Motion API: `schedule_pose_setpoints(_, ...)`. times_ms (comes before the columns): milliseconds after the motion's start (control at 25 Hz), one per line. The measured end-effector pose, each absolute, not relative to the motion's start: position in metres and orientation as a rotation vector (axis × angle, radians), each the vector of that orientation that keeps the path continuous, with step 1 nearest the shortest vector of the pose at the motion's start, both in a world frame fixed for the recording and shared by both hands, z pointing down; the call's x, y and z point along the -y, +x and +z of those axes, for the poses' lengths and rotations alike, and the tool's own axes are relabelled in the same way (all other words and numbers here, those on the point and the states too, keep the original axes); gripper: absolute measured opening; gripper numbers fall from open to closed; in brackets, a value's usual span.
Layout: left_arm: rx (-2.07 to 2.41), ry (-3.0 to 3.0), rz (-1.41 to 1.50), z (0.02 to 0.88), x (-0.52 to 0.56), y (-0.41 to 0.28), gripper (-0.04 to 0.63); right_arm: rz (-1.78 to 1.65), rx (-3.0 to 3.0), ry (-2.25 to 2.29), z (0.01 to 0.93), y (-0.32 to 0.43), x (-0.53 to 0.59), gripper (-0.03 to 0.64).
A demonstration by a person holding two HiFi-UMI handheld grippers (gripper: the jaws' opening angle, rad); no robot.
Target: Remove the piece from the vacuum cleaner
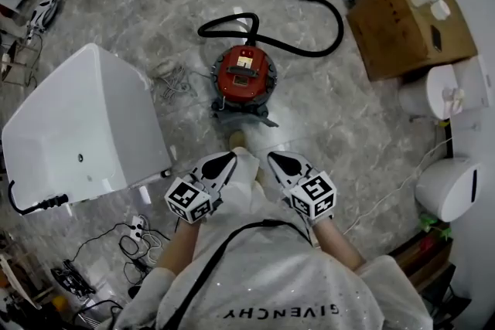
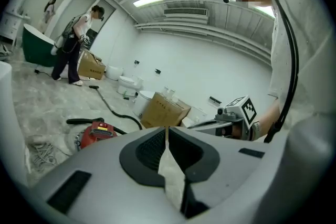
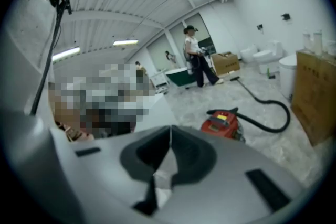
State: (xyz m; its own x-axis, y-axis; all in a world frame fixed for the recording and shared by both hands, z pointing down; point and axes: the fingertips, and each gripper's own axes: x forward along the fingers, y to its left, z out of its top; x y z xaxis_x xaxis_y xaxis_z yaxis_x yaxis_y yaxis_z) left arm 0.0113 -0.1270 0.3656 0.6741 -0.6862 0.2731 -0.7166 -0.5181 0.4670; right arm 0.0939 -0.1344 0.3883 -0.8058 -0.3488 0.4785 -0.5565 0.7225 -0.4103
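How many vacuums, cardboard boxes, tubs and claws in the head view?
vacuum: 1
box: 1
tub: 1
claws: 2, left claw and right claw, both shut and empty
Total: 5

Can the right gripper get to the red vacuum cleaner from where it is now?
Probably yes. Only bare floor lies between the right gripper and the vacuum cleaner. The gripper hangs well apart from it, though, with its jaws shut, so they would have to open first.
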Motion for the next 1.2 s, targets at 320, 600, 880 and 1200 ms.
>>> schedule_pose_setpoints(320, 0.868, 2.321, 0.092, 0.414, 0.169, 0.028, 0.086, 0.798, 2.505, 0.688, 0.435, 0.067, 0.165, 0.015)
schedule_pose_setpoints(600, 0.864, 2.24, 0.195, 0.491, 0.179, 0.015, 0.168, 0.787, 2.503, 0.573, 0.494, 0.033, 0.178, 0.017)
schedule_pose_setpoints(880, 0.938, 2.208, 0.413, 0.582, 0.194, -0.018, 0.189, 0.711, 2.436, 0.425, 0.566, 0.02, 0.176, 0.018)
schedule_pose_setpoints(1200, 0.944, 2.298, 0.782, 0.679, 0.207, -0.033, 0.289, 0.585, 2.266, 0.447, 0.66, 0.041, 0.201, 0.075)
